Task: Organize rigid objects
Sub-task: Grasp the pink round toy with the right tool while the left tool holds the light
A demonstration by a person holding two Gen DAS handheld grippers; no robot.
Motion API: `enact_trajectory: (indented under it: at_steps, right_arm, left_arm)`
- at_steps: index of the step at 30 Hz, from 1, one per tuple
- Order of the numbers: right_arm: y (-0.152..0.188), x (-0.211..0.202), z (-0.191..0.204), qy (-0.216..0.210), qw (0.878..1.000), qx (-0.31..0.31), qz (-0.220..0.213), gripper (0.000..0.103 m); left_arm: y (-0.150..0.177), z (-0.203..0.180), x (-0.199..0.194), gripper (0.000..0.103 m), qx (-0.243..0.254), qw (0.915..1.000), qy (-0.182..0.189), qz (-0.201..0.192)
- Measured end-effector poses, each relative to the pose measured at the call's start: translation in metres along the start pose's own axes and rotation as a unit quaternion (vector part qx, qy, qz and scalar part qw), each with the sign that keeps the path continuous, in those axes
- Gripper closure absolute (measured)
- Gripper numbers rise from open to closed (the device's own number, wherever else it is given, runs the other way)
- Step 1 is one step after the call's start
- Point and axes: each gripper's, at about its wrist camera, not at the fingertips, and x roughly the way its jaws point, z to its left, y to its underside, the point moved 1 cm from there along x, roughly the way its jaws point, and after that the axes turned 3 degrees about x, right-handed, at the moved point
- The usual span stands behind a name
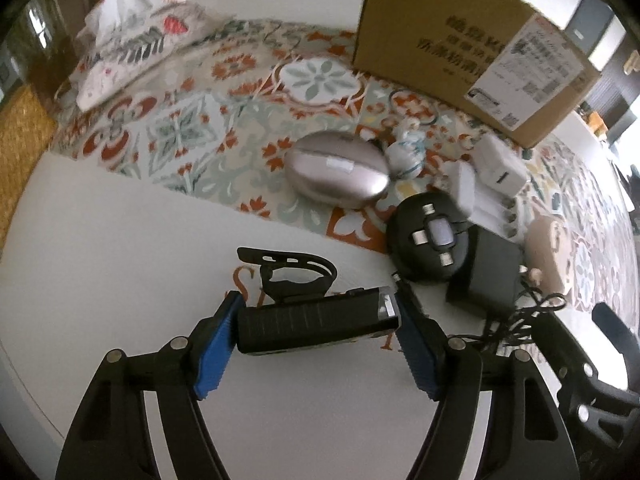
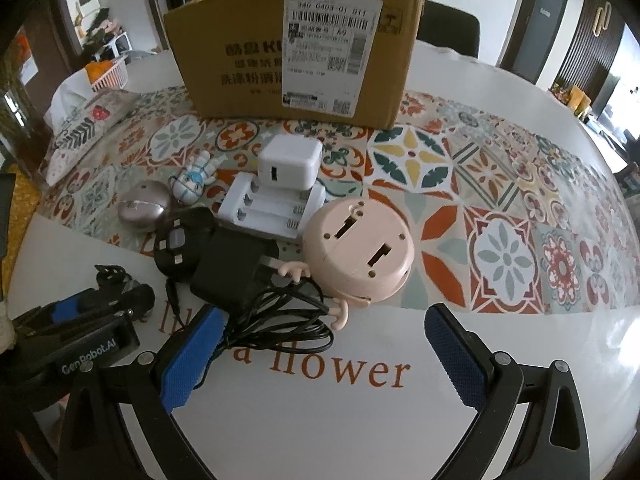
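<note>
My left gripper (image 1: 316,328) is shut on a black bike light (image 1: 316,326) with a strap mount, held crosswise between the blue pads just above the white table. Ahead lie a silver oval case (image 1: 338,172), a round black plug adapter (image 1: 430,236), a black power adapter (image 1: 484,274) with a tangled cable and a white charger cube (image 1: 500,166). My right gripper (image 2: 320,356) is open and empty over the table, its left pad beside the cable (image 2: 276,320). A pink round toy head (image 2: 360,248), a white battery charger (image 2: 272,208) and a small figurine (image 2: 194,186) lie beyond it.
A cardboard box (image 2: 240,60) stands at the back on the patterned tablecloth (image 2: 500,200). A folded cloth pouch (image 1: 132,52) lies at the far left. The left gripper shows in the right wrist view (image 2: 80,320) at lower left. The round table's edge curves at right.
</note>
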Motion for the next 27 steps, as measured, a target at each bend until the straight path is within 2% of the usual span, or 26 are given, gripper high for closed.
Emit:
enact_trajectory:
  at_steps: [7, 11, 18, 20, 27]
  right_arm:
    - [-0.011, -0.008, -0.017, -0.018, 0.999, 0.024, -0.036, 0.002]
    - [-0.021, 0.002, -0.028, -0.026, 0.998, 0.044, -0.038, 0.002]
    - [-0.034, 0.028, -0.039, -0.04, 0.996, 0.074, -0.023, 0.009]
    - [-0.034, 0.034, -0.039, -0.038, 0.997, 0.073, -0.015, 0.013]
    - [-0.028, 0.05, -0.039, -0.037, 0.997, 0.068, 0.003, 0.017]
  left_arm:
    - [-0.015, -0.02, -0.025, 0.029, 0.071, 0.9949, -0.021, -0.069]
    - [-0.023, -0.029, -0.029, 0.029, 0.095, 0.9908, -0.027, -0.092]
    - [-0.034, -0.034, -0.022, 0.029, 0.108, 0.9894, -0.023, -0.094]
    - [-0.034, -0.035, -0.019, 0.029, 0.109, 0.9891, -0.027, -0.095]
    - [-0.032, -0.037, -0.012, 0.029, 0.117, 0.9887, -0.03, -0.089]
